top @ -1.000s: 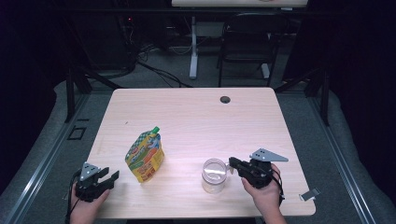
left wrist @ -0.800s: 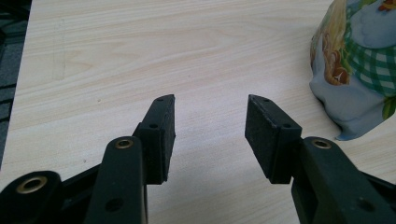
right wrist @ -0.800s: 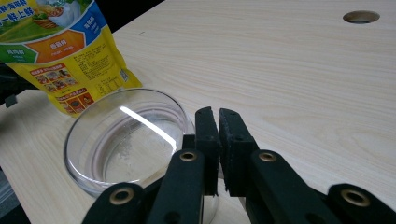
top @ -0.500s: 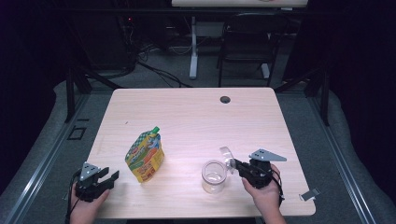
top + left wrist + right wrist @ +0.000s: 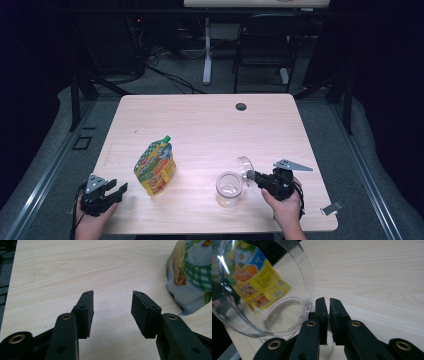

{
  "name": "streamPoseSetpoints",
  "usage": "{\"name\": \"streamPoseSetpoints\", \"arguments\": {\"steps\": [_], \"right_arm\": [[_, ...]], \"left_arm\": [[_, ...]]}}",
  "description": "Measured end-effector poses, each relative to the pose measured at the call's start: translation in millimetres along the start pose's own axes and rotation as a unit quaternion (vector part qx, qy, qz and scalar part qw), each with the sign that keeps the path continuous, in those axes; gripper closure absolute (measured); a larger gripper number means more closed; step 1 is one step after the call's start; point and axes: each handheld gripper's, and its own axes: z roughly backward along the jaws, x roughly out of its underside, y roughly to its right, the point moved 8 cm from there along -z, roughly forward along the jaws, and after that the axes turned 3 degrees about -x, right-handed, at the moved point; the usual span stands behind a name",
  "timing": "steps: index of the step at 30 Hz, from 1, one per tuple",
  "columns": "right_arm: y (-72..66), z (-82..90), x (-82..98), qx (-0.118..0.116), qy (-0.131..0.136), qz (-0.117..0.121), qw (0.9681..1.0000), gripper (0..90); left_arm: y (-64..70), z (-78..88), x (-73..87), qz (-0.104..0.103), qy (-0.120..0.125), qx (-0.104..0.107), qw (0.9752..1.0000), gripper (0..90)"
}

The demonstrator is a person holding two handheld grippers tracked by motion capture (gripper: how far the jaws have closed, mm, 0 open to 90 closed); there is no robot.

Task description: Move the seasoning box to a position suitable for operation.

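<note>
my right tongs (image 5: 252,176) are squeezed together on the edge of a clear lid (image 5: 245,164), holding it up on a tilt just above the clear jar (image 5: 229,189). the jar stands near the front edge of the table (image 5: 210,125). my left tongs (image 5: 118,190) are apart and hold nothing, close to the table's front left corner. the snack pouch (image 5: 155,166) stands between my hands. lots of bare table lies behind. i can't see where my pads pinch the lid.
</note>
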Motion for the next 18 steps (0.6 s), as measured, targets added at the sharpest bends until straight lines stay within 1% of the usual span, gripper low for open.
{"name": "streamPoseSetpoints", "arguments": {"steps": [1,3,5,7,11,14,15,16,18], "right_arm": [[0.4,0.1,0.1,-0.004,0.001,-0.004,1.0,84.7],[0.7,0.1,0.1,-0.003,0.002,-0.004,1.0,84.5],[1.2,0.7,0.2,0.001,0.002,-0.003,1.0,84.5],[4.2,1.6,1.5,0.009,-0.002,-0.002,1.0,84.2],[6.7,1.8,2.4,0.011,-0.002,-0.008,0.9999,83.7],[8.5,2.5,3.9,0.017,-0.005,0.0,0.9998,82.2],[8.5,2.5,3.9,0.017,-0.005,0.0,0.9998,82.2],[9.3,3.0,5.0,0.021,-0.006,0.004,0.9998,81.4],[10.1,3.8,6.1,0.024,-0.008,0.007,0.9997,80.4]], "left_arm": [[-0.1,-0.1,-0.1,0.0,0.001,0.0,1.0,53.3],[-0.3,0.0,-0.2,0.001,0.002,0.0,1.0,53.2],[-0.5,0.0,-0.3,0.001,0.003,0.001,1.0,53.2],[-0.5,-0.1,-0.3,0.001,0.002,0.001,1.0,53.2],[-0.1,-0.4,-0.8,0.002,0.004,0.001,1.0,53.2],[0.0,-1.1,-1.4,0.001,0.005,0.001,1.0,53.2],[0.0,-0.5,-1.0,-0.001,-0.001,0.002,1.0,53.2],[0.4,-1.5,-1.7,0.0,0.004,0.001,1.0,53.2],[1.1,-2.4,-2.7,-0.001,0.004,0.002,1.0,53.2]]}}
